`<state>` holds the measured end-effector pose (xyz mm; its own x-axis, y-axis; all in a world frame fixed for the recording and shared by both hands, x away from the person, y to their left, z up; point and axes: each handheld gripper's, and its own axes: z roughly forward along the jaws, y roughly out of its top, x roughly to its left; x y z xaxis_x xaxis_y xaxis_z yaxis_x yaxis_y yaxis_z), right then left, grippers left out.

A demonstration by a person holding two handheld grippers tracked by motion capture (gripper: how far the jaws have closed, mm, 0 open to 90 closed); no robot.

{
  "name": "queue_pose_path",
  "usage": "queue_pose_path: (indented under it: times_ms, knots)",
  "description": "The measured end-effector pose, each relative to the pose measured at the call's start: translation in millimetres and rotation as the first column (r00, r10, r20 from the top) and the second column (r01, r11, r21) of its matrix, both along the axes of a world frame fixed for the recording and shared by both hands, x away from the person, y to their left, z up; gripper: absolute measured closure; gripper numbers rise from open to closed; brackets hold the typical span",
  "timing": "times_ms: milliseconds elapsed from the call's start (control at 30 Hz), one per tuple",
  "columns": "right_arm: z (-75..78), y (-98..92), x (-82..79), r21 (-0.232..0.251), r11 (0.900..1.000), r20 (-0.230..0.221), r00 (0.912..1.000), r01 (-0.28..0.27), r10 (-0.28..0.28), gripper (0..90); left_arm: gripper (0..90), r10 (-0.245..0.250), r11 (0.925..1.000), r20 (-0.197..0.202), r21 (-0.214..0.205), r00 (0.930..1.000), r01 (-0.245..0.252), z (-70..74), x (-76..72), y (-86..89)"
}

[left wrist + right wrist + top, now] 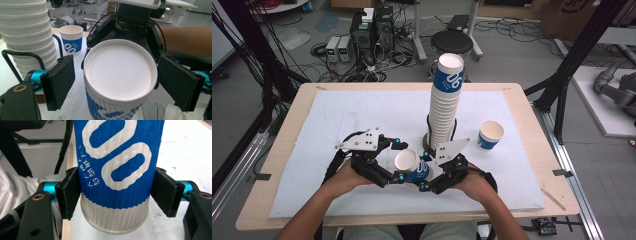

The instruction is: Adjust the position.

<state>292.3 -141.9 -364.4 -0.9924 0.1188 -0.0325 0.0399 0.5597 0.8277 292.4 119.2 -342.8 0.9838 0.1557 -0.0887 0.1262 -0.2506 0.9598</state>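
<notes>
A blue-and-white paper cup [411,165] is held tilted above the table's front middle, with its mouth turned toward my left gripper [401,161]. My right gripper [115,195] is shut on it, both pads pressing the ribbed blue wall of the cup [117,157] near its base. In the left gripper view the cup's rim [120,67] sits between the jaws of my left gripper [116,82], which stand open with a gap on each side. In the high view my right gripper [424,172] comes in from the right.
A tall stack of the same cups [446,105] stands in a black wire holder [428,131] just behind the grippers. One single cup [490,135] stands upright to the right. A white foam mat [362,115] covers the wooden table.
</notes>
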Motion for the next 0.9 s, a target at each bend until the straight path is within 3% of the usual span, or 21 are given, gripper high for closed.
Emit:
queue_pose_path:
  times_ms: [133,167,433,467,533,567,600,633,833,900]
  knots:
    - [6.8,1.2,2.4,-0.050,0.9987,0.011,0.9999,-0.005,0.006,29.1,15.4,-0.026,0.9991,-0.009,0.033,0.9996,0.026,2.9,0.5,3.3]
    - [10.1,2.5,3.6,-0.085,0.9963,0.017,0.9998,-0.011,0.013,29.1,15.4,-0.025,0.9989,-0.008,0.039,0.9997,0.025,3.6,0.4,3.8]
    - [17.3,8.5,8.6,-0.185,0.9824,0.024,0.9993,-0.022,0.027,29.1,15.4,0.002,0.9947,0.007,0.102,1.0000,-0.002,8.3,2.6,7.6]
    - [19.5,11.9,8.4,-0.228,0.9733,0.036,0.9988,-0.024,0.033,29.1,15.4,0.002,0.9937,0.009,0.112,1.0000,-0.003,8.4,3.1,7.4]
    - [20.4,13.1,8.4,-0.244,0.9695,0.039,0.9986,-0.026,0.036,29.1,15.4,0.000,0.9919,0.007,0.127,1.0000,-0.001,8.3,3.8,6.3]
    - [22.8,16.6,8.5,-0.278,0.9601,0.046,0.9980,-0.029,0.044,29.1,15.4,-0.004,0.9895,0.003,0.145,1.0000,0.003,7.4,4.7,4.4]
    - [22.8,16.6,8.5,-0.278,0.9601,0.046,0.9980,-0.029,0.044,29.1,15.5,-0.004,0.9895,0.003,0.145,1.0000,0.003,7.4,4.7,4.4]
    - [25.5,19.7,8.6,-0.307,0.9512,0.052,0.9974,-0.031,0.049,29.1,15.5,-0.007,0.9879,-0.001,0.155,1.0000,0.007,6.6,5.2,3.4]
    - [32.1,25.8,8.0,-0.347,0.9367,0.046,0.9968,-0.045,0.065,29.1,15.6,-0.008,0.9822,-0.023,0.188,0.9997,0.012,1.8,8.4,-1.9]
    - [34.3,28.3,7.8,-0.373,0.9264,0.045,0.9966,-0.048,0.070,29.1,15.7,-0.015,0.9798,-0.025,0.199,0.9996,0.020,1.3,9.2,-2.7]
